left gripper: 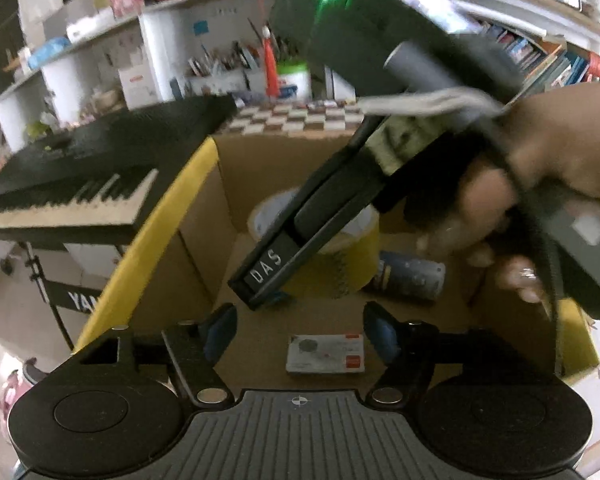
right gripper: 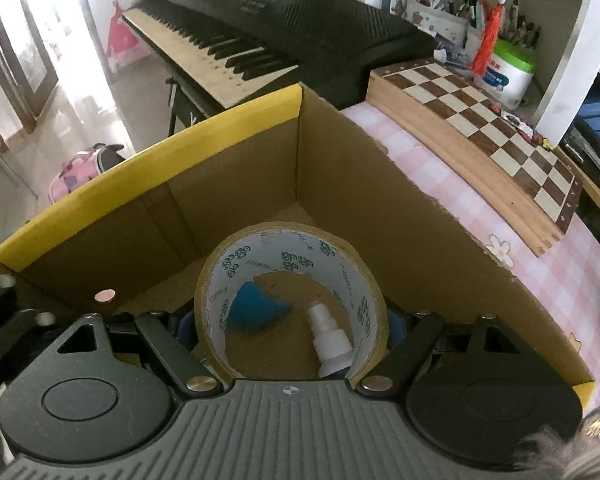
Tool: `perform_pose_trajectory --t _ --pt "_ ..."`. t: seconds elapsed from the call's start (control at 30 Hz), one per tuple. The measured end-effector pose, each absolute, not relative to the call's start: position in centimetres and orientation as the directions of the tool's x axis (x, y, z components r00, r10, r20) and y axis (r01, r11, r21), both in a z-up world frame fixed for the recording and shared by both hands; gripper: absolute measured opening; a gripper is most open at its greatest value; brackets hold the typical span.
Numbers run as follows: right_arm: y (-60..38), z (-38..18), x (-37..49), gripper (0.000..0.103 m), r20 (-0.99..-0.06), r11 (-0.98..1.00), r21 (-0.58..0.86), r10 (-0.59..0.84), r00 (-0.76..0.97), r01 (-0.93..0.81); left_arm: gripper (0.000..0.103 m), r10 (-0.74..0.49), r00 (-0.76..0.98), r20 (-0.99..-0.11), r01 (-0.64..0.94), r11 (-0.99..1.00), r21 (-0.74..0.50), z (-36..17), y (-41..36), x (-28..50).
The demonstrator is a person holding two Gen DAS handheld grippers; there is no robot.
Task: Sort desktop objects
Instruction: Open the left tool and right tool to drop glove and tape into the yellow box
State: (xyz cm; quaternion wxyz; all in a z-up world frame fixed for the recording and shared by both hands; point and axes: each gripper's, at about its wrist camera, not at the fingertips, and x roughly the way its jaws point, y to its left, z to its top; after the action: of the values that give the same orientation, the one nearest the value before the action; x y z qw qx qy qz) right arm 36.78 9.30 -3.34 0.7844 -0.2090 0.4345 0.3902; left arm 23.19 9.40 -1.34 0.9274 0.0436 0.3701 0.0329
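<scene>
A yellow-rimmed cardboard box (right gripper: 148, 168) takes up both views. My right gripper (right gripper: 288, 328) is shut on a roll of brown packing tape (right gripper: 370, 312) and holds it over the box. Through the roll I see a white spray bottle (right gripper: 332, 340) and a blue piece (right gripper: 256, 308) on the box floor. In the left wrist view the right gripper (left gripper: 264, 276) hangs in the box with the tape roll (left gripper: 340, 268). My left gripper (left gripper: 300, 332) is open and empty above a small card packet (left gripper: 326, 354) and a blue can (left gripper: 410, 276).
A black keyboard piano (right gripper: 260, 28) stands beyond the box. A wooden chessboard (right gripper: 480, 108) lies on the pink checked tablecloth (right gripper: 540, 272) to the right. Pen holders (right gripper: 452, 12) and a green-lidded tub (right gripper: 512, 72) stand at the back. Shelves (left gripper: 100, 36) hold books.
</scene>
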Motion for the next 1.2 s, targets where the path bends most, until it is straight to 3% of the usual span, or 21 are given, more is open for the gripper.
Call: perform_pose_trajectory --t 0.13,0.37,0.43,0.87,1.2 --pt "9.8 -3.8 36.6 0.083 -0.858 0.592 -0.002 0.413 0.306 -0.806 0.082 0.106 0.762 -0.639 -0.065 0.994 0.087 -0.4 9.8 21.8" --pt "9.7 -3.4 35.9 0.086 -0.852 0.604 -0.039 0.396 0.342 -0.796 0.086 0.129 0.782 -0.61 -0.119 0.991 0.057 0.5 10.5 20.5" --pt "9.2 -2.6 35.2 0.09 -0.829 0.612 -0.032 0.424 0.363 -0.79 0.086 0.136 0.787 -0.601 -0.131 0.99 0.053 0.8 10.7 20.1" --pt "4.1 4.0 29.6 0.091 -0.66 0.706 -0.004 0.53 0.532 -0.708 0.089 0.155 0.835 -0.528 -0.19 0.982 -0.012 3.4 12.9 15.8" --pt "-1.9 7.1 23.9 0.091 -0.515 0.834 -0.009 0.469 0.717 -0.552 0.09 0.164 0.878 -0.45 -0.242 0.963 -0.121 5.2 14.7 12.0"
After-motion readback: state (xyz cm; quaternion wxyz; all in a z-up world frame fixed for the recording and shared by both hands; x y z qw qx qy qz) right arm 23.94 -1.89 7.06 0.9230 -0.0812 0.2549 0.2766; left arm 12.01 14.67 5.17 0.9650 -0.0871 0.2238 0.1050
